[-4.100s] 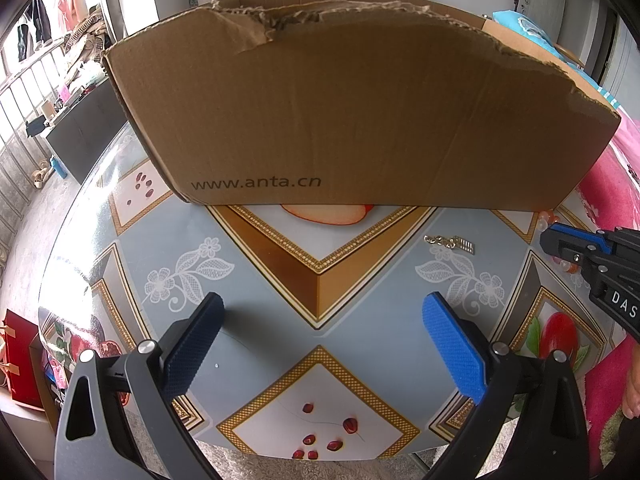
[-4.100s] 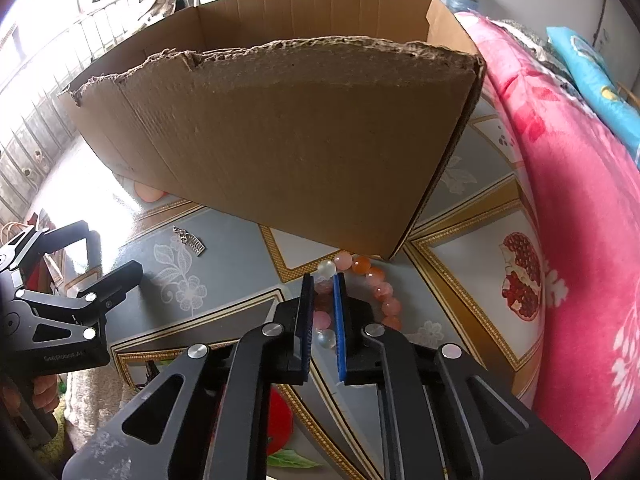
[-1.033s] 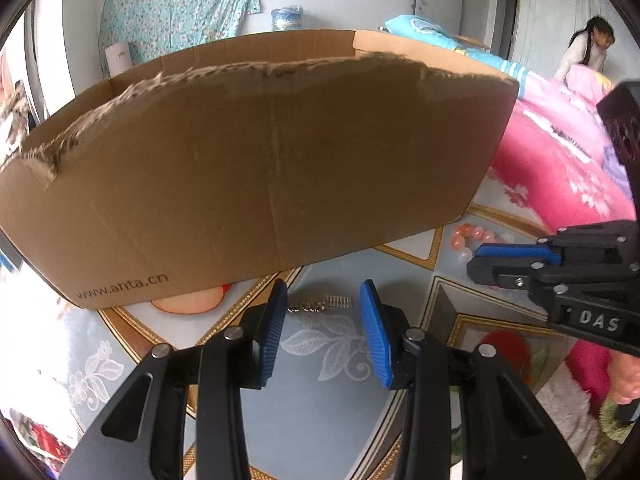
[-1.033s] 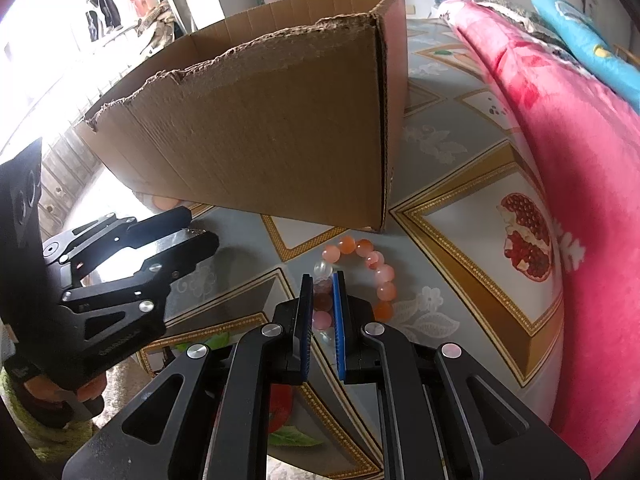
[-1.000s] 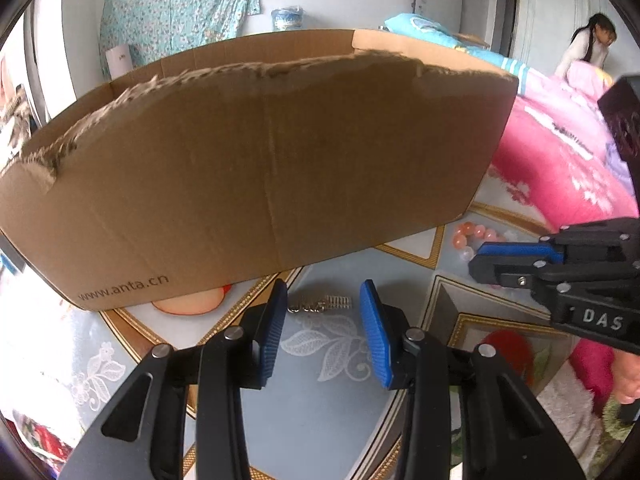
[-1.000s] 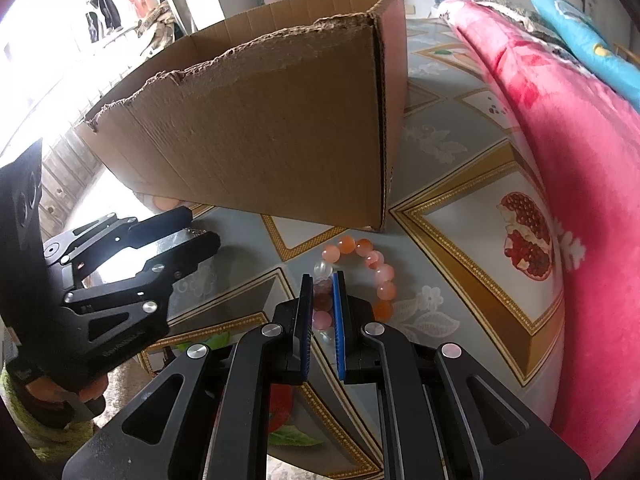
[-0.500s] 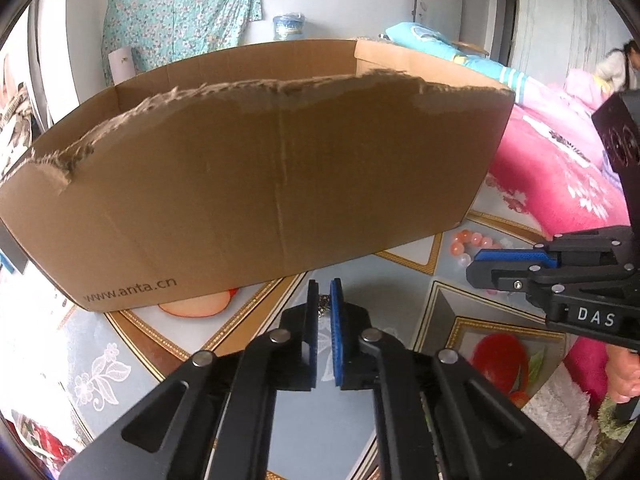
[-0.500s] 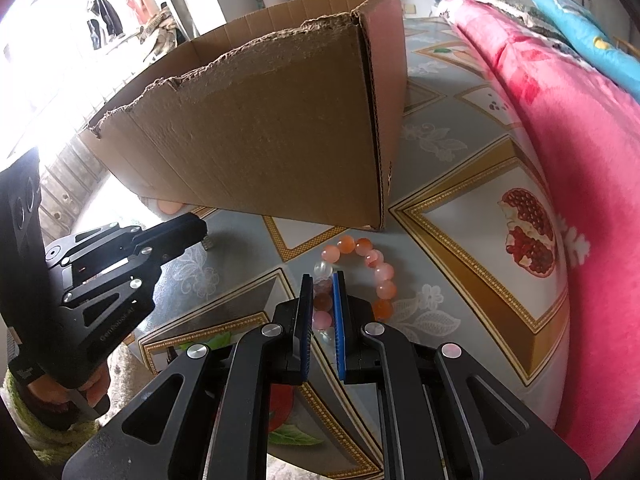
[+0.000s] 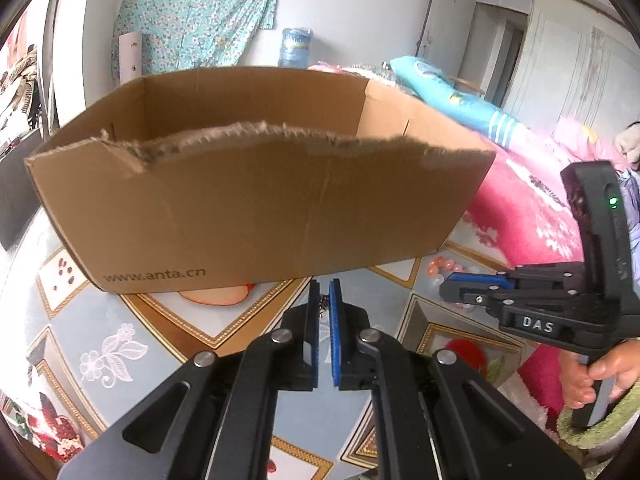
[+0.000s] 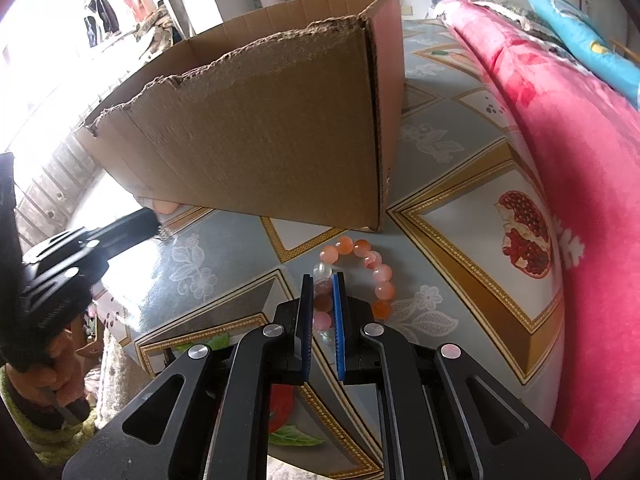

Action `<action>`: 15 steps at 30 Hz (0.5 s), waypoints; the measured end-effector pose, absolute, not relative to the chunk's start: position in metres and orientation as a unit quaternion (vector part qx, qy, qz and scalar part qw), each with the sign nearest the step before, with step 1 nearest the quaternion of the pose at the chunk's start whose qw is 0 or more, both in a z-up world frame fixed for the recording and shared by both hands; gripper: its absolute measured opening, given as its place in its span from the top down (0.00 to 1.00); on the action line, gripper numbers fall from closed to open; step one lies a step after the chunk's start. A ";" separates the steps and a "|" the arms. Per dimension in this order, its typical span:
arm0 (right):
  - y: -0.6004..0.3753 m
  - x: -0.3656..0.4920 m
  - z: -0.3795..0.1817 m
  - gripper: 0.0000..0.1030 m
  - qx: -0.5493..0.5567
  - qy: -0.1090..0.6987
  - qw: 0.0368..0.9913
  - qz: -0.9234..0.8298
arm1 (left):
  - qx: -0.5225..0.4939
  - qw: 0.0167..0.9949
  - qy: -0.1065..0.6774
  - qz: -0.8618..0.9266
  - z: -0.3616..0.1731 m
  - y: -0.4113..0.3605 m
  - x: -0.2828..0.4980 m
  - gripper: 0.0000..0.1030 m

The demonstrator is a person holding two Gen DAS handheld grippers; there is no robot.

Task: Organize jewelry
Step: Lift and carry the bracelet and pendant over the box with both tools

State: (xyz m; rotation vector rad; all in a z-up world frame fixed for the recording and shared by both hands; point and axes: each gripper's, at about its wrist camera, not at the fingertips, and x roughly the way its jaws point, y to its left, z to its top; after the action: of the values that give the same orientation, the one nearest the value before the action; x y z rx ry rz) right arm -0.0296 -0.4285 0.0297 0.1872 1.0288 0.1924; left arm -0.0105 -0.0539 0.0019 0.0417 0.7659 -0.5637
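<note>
Small metal chain piece (image 9: 322, 307), pinched between the closed pads of the left gripper (image 9: 324, 292), held just above the patterned tabletop (image 9: 160, 320) before the cardboard box (image 9: 256, 204). Bead bracelet (image 10: 360, 272) lies on the table by the box corner, clamped at its near side by the right gripper (image 10: 322, 286).

My left gripper (image 9: 324, 294) pads hide nearly all of the small metal chain (image 10: 163, 233); only a glint peeks out. My right gripper (image 10: 322, 289) covers part of the bead bracelet (image 10: 370, 258). The cardboard box (image 9: 256, 208) floor is out of sight.
</note>
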 end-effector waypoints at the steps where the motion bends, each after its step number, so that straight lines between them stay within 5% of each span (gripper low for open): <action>1: -0.430 -0.030 0.031 0.93 0.093 0.489 0.863 0.091 | 0.020 0.890 0.365 -0.272 0.004 -0.052 -0.013 0.96; 15: -0.483 -0.048 0.093 0.93 0.174 0.418 0.887 0.090 | -0.003 0.896 0.321 -0.307 0.060 -0.035 -0.033 0.96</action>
State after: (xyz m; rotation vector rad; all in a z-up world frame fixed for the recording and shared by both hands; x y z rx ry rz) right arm -0.0481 -0.4833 0.0931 0.3609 0.8688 0.1871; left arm -0.0328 -0.0346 0.0604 -0.0058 0.6662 -0.6358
